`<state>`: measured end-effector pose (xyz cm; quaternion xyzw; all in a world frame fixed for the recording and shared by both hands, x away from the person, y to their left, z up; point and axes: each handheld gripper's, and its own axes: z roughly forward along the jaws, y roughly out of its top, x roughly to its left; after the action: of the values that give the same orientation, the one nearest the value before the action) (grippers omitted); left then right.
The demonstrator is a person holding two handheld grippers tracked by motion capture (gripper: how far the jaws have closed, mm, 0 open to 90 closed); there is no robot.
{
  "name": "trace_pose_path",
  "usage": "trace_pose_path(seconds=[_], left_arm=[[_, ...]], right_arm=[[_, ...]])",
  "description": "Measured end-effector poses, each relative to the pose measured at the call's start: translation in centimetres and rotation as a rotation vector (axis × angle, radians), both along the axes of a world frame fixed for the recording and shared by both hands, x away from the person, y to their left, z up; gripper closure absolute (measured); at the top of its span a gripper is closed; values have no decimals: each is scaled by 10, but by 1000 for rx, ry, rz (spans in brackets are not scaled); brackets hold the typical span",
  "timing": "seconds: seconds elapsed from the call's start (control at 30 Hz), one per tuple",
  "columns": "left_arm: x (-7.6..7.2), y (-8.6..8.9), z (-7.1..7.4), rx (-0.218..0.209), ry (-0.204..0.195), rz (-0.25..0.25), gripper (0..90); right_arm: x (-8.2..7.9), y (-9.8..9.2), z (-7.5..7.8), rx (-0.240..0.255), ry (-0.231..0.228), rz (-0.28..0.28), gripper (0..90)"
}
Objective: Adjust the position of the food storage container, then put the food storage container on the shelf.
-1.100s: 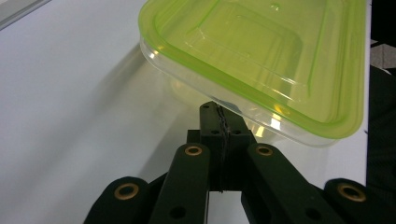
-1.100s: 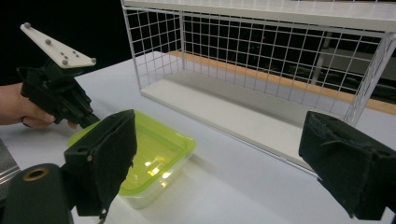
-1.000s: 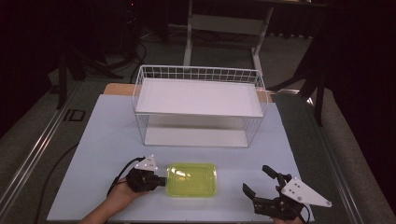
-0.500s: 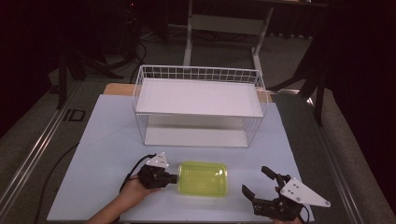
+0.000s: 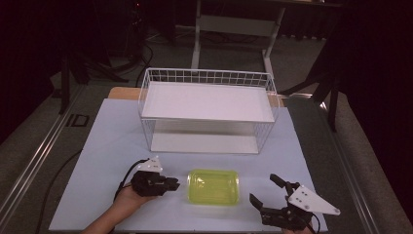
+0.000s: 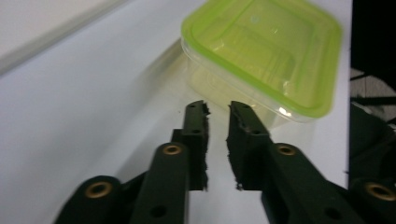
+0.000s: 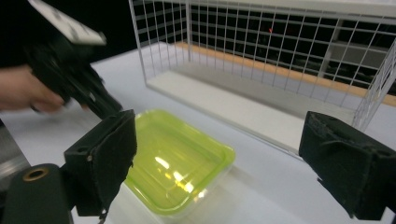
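Green-lidded box let go on your pale table, dark room behind

High view: the lidded box (image 5: 213, 186) lies flat near you, before the wire rack (image 5: 207, 109). It has shifted left. Your left gripper (image 5: 171, 184) has just been opening and parted from it, its jaws a slit with nothing between. Right gripper view: your right gripper (image 7: 217, 161) gapes wide, empty.

The letters "ID" in dark outline stand on the grey floor strip (image 5: 78, 120) left of the table (image 5: 112, 146) in the high view. No other text is readable.
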<state>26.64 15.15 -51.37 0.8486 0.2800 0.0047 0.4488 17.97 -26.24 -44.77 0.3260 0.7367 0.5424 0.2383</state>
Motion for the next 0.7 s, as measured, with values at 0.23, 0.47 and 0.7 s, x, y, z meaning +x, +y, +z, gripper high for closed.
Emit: trace_pose_path(seconds=[0.23, 0.47, 0.7], left_arm=[[-16, 7, 18, -69, -12, 24, 452], [-19, -1, 37, -115, -35, 38, 368], [-16, -15, 46, -144, -36, 88, 345]], right_arm=[[5, 8, 3, -39, -10, 26, 117], [11, 12, 6, -79, -46, -33, 117], [19, 13, 6, -115, -47, -10, 146]])
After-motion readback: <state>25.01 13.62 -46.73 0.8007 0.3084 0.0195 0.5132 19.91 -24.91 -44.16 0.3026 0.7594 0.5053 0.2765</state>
